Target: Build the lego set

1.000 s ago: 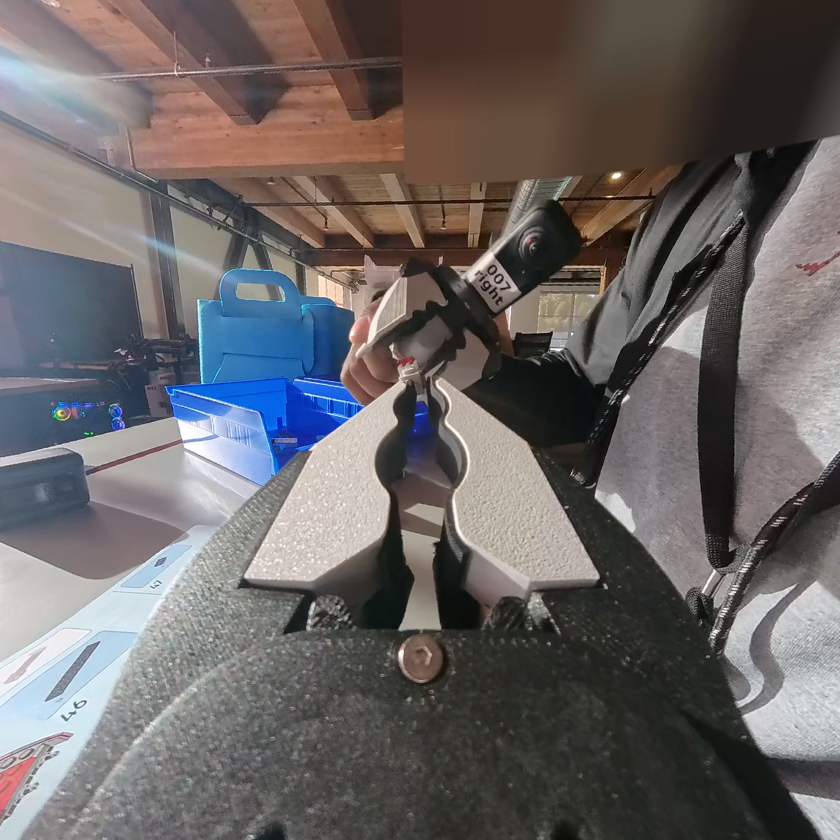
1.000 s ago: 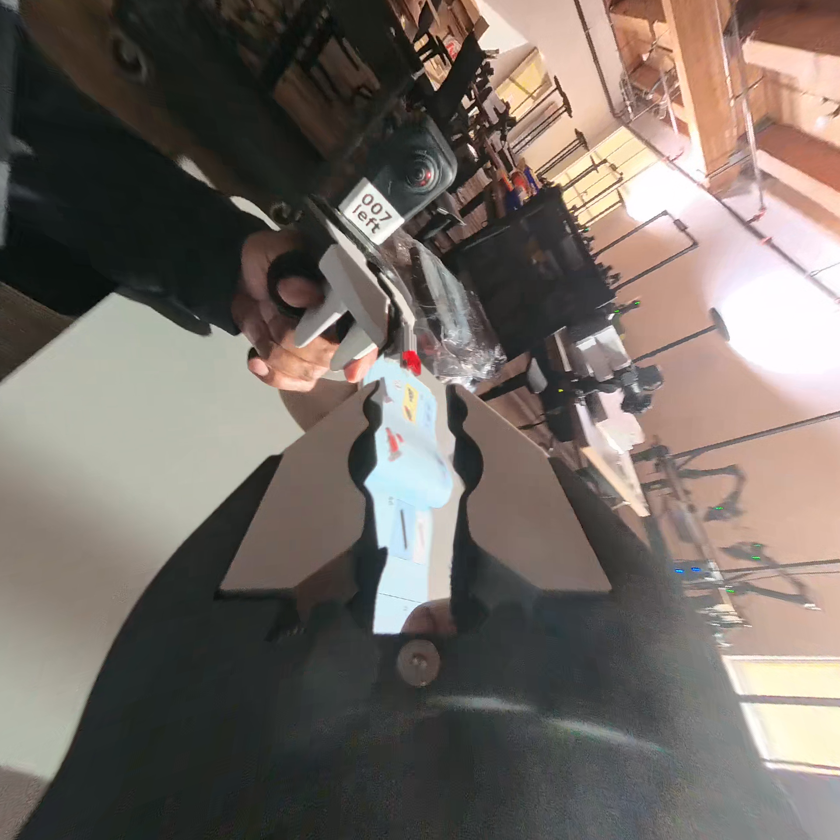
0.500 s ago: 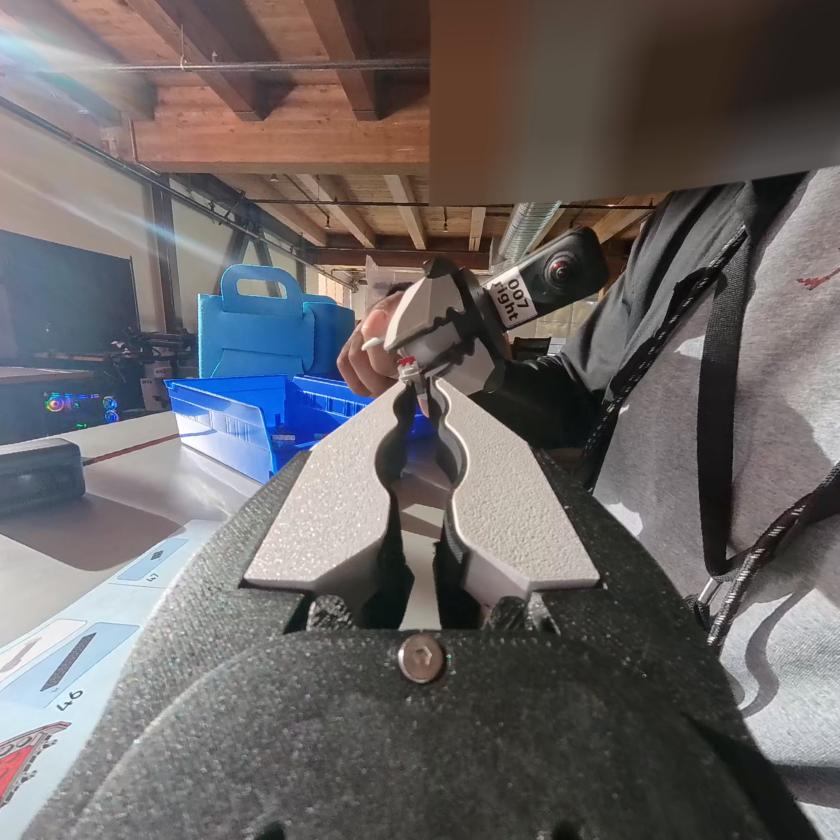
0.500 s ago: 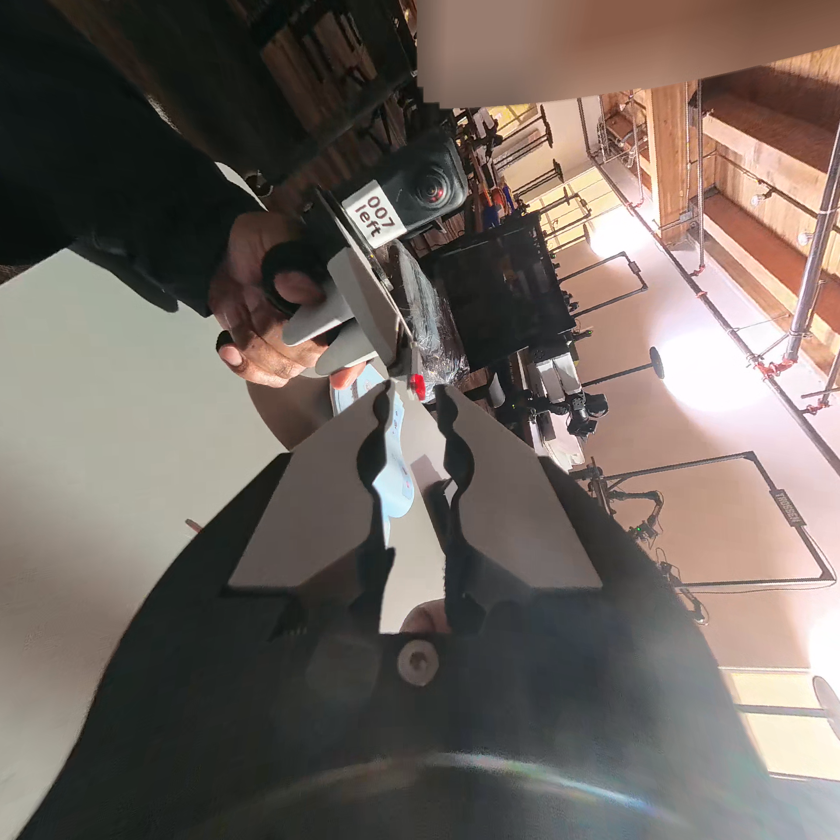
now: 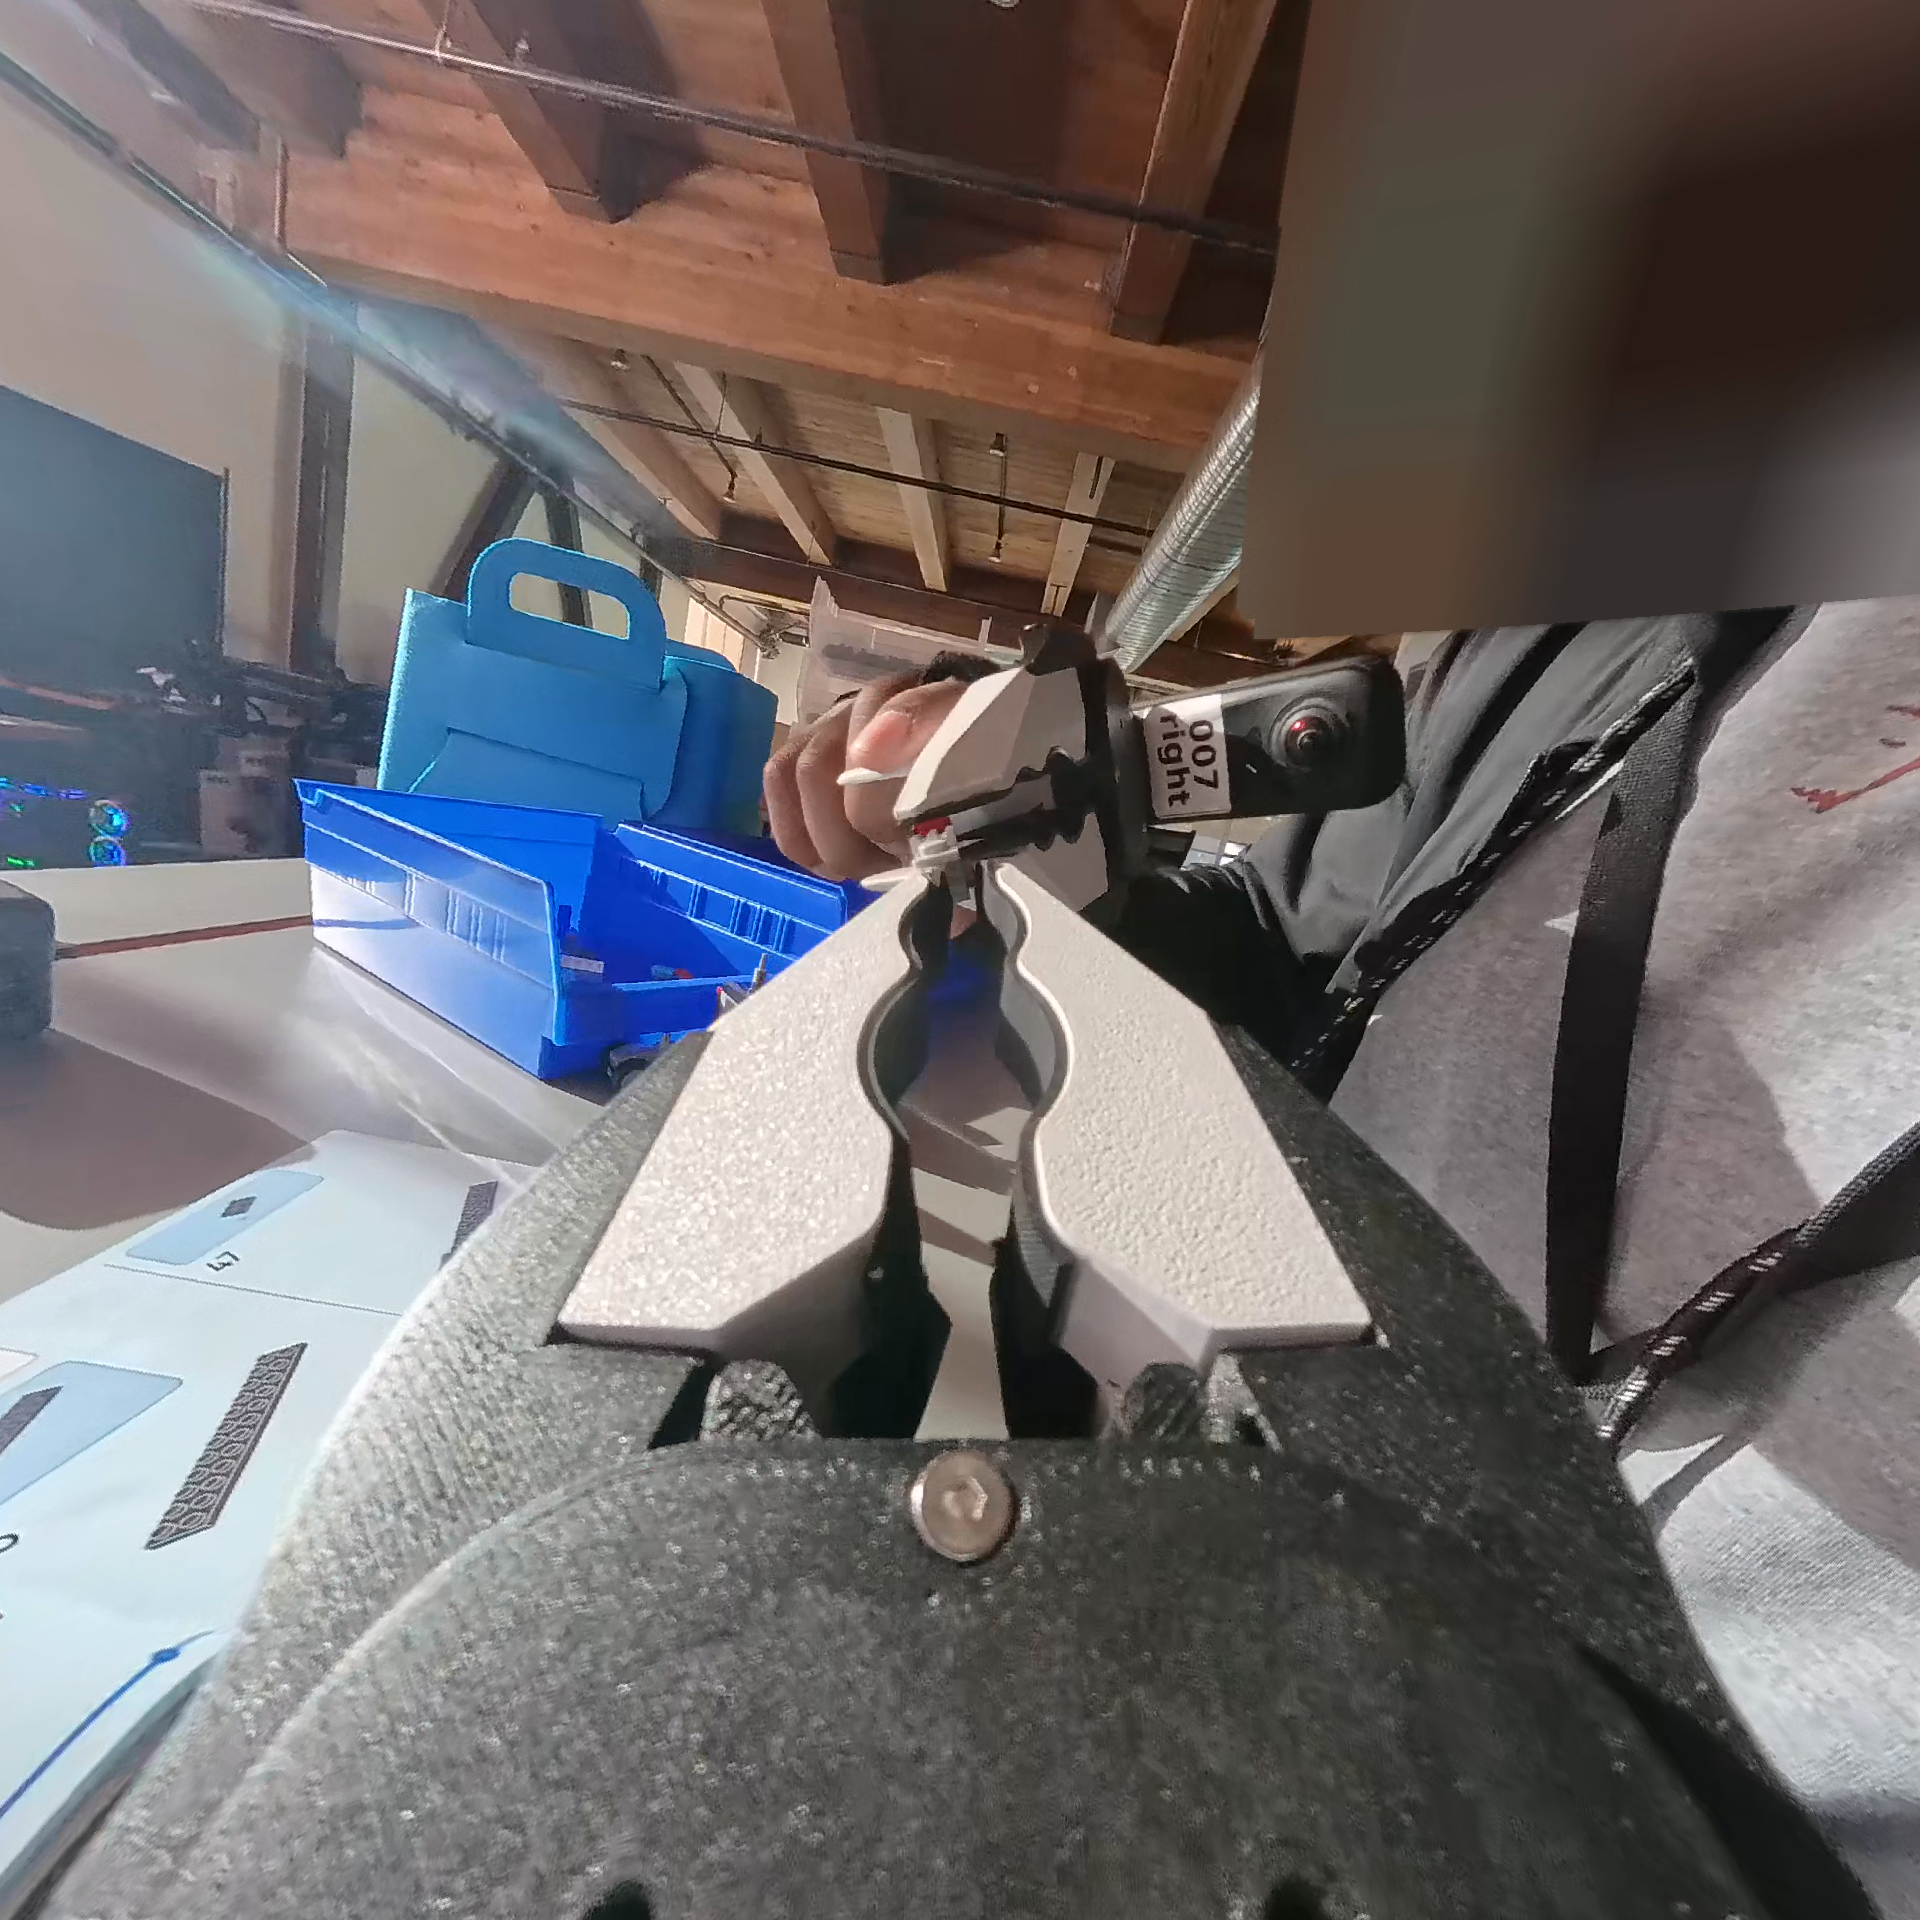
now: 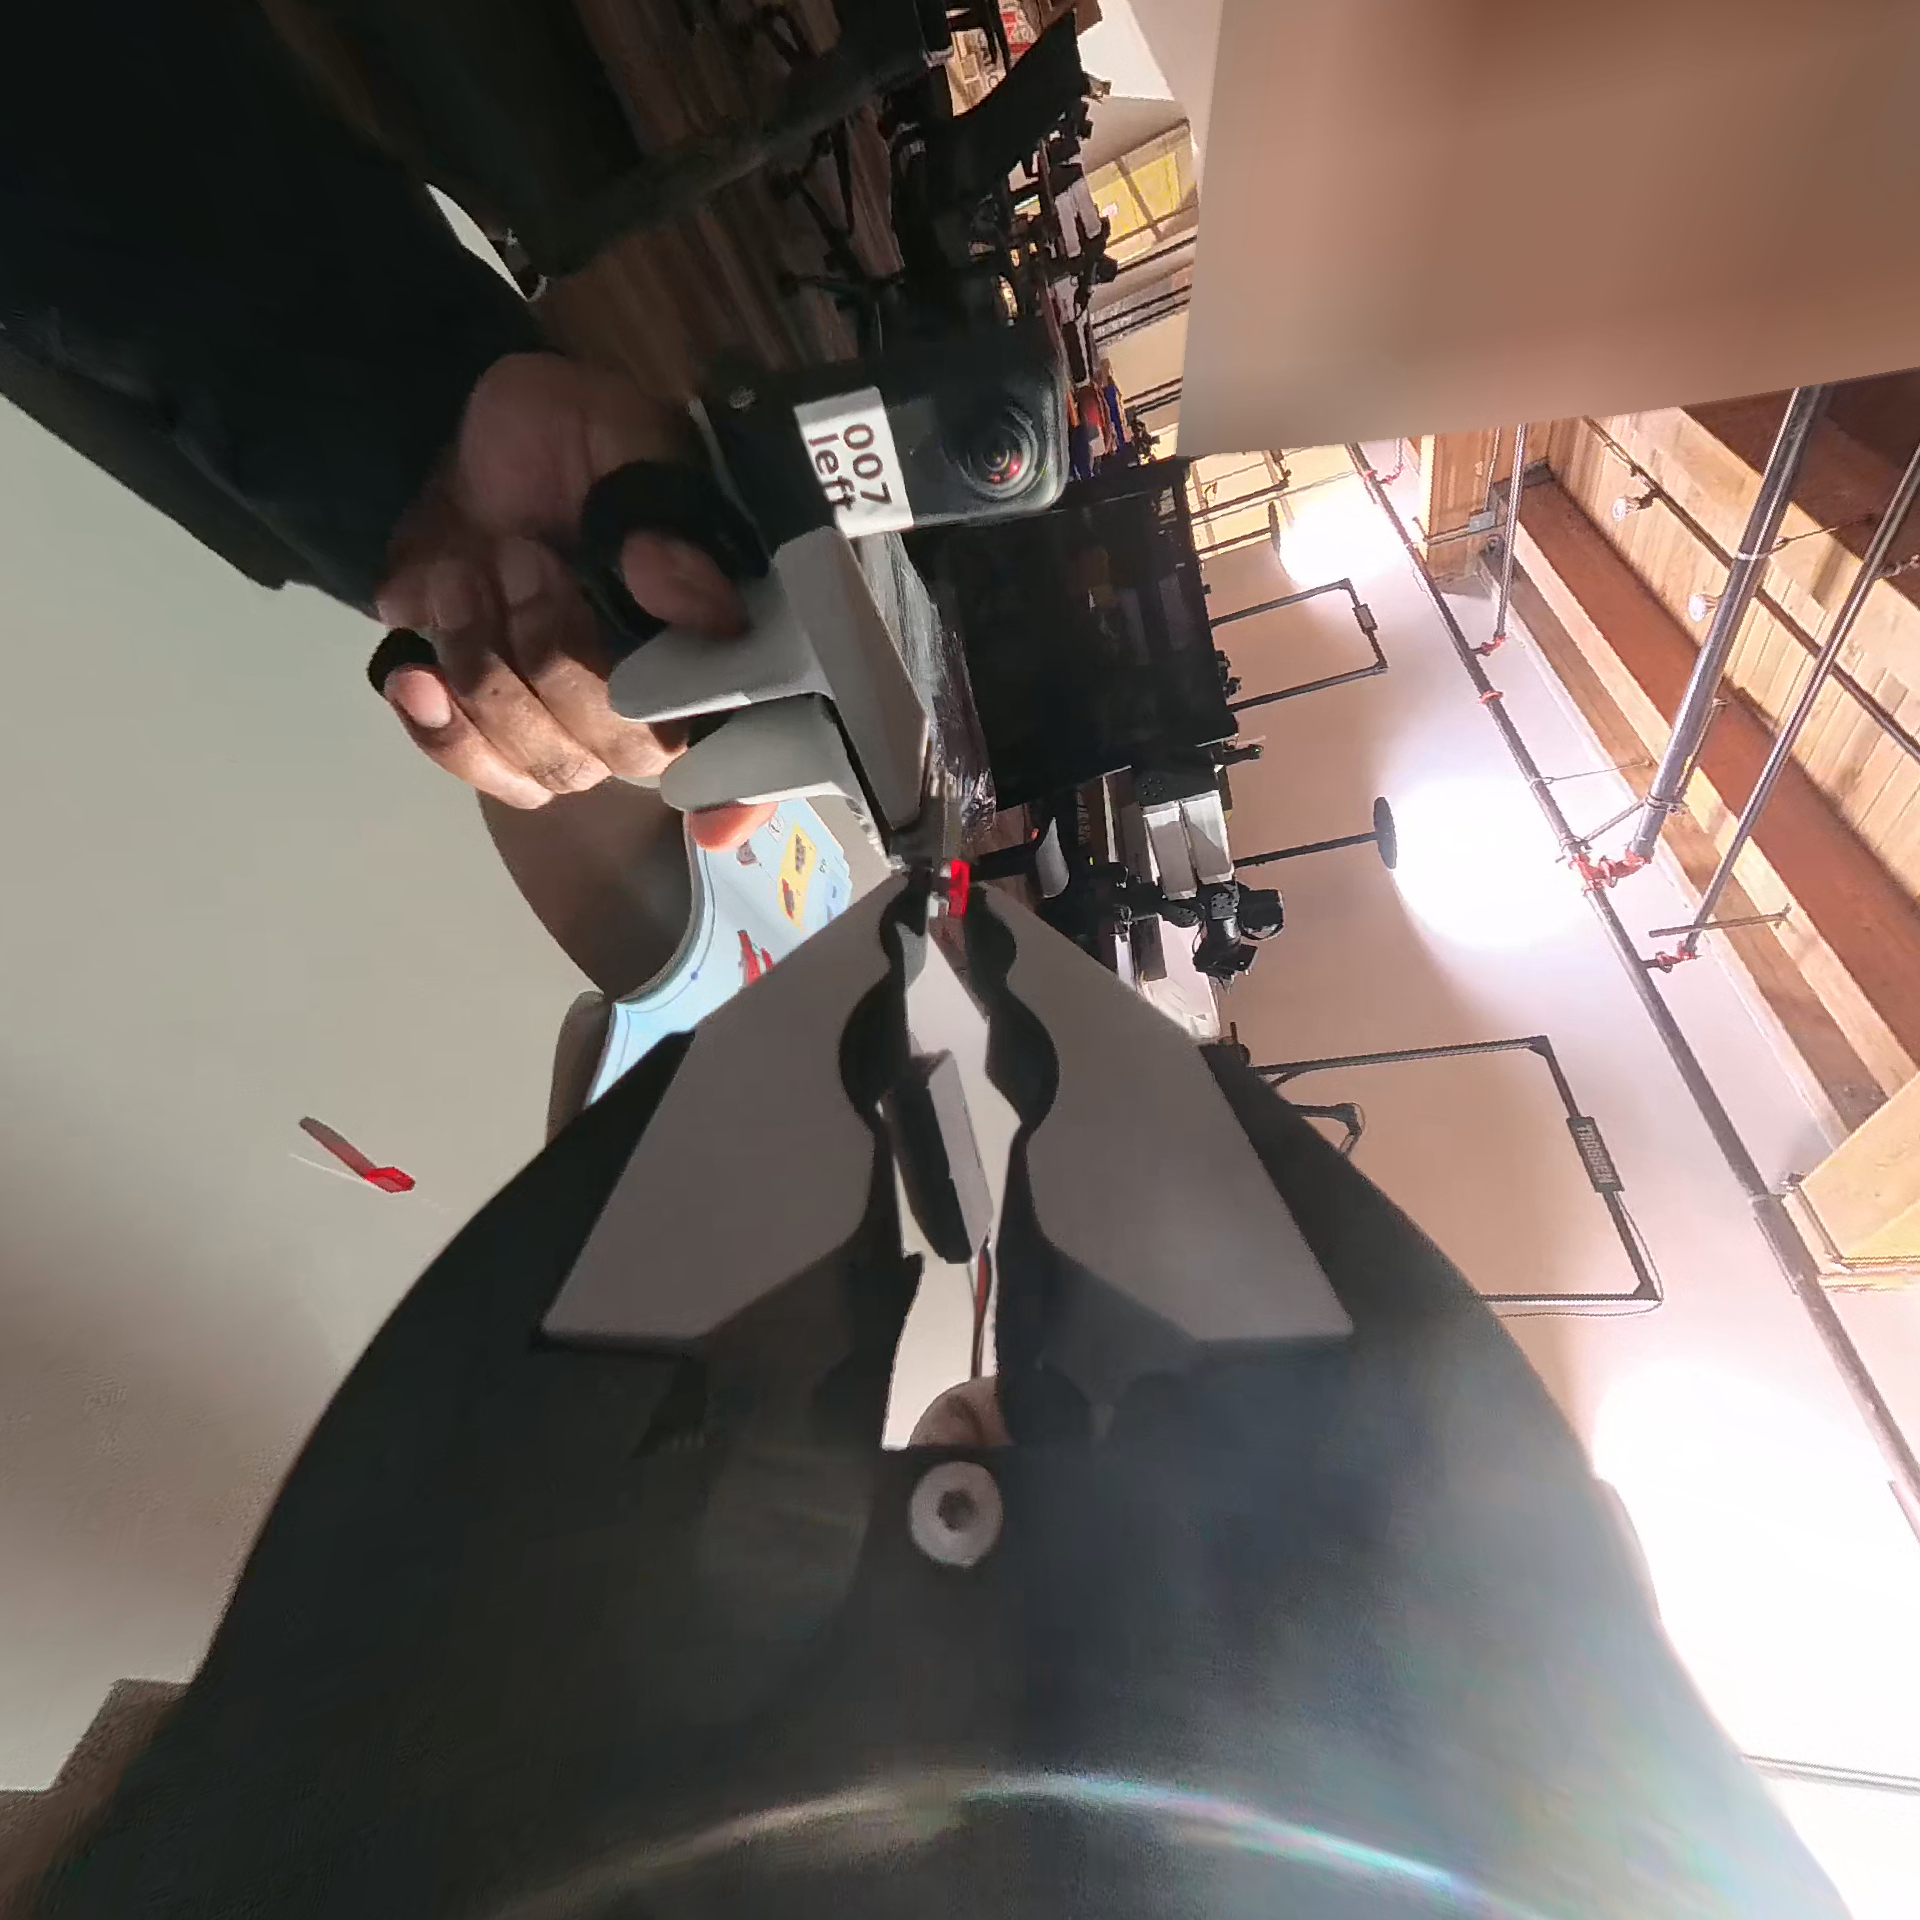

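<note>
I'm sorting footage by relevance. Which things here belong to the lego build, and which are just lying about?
Job in hand:
left claw
right claw
small red and white piece between their tips
instruction sheet
blue parts bin
loose red piece

Lying about:
blue felt bag
dark screen

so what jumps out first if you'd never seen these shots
The two tongs meeting tip to tip in mid-air: the left tongs and the right tongs both pinch at a tiny red and white lego piece. Behind them, a bright blue bin sits on the white table, left of the instruction booklet.
</note>
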The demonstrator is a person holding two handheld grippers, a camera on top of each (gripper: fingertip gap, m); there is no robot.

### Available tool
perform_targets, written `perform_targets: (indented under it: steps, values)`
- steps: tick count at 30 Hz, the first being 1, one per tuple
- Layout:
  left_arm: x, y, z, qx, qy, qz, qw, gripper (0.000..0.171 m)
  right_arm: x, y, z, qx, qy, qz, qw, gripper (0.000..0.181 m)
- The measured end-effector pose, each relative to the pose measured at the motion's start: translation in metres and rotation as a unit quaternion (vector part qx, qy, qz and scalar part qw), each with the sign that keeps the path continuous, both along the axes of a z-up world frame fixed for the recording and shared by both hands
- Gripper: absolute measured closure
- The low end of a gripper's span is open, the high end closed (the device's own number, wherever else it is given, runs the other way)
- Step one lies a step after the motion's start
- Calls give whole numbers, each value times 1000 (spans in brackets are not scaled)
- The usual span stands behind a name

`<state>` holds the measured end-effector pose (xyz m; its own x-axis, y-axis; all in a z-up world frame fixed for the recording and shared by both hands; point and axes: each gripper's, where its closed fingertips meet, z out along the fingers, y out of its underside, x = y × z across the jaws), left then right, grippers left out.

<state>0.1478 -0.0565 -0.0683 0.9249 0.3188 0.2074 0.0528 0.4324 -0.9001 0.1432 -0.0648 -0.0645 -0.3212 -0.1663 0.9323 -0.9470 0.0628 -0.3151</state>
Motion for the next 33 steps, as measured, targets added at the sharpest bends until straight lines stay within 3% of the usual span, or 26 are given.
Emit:
perform_targets:
  steps: [17, 27, 33]
  values:
    - [-6, -1, -1, 30, -39, -20, 999, 166, -5, -2, -2, -5, 59, -6, 998, 175]
    - [-15, -3, -1, 79, -86, -40, 992, 166, -14, -4, -3, 5, 55, -16, 998, 175]
    - [-19, -5, -5, 104, -120, -59, 986, 165, -22, -3, -5, 39, -65, -18, 997, 181]
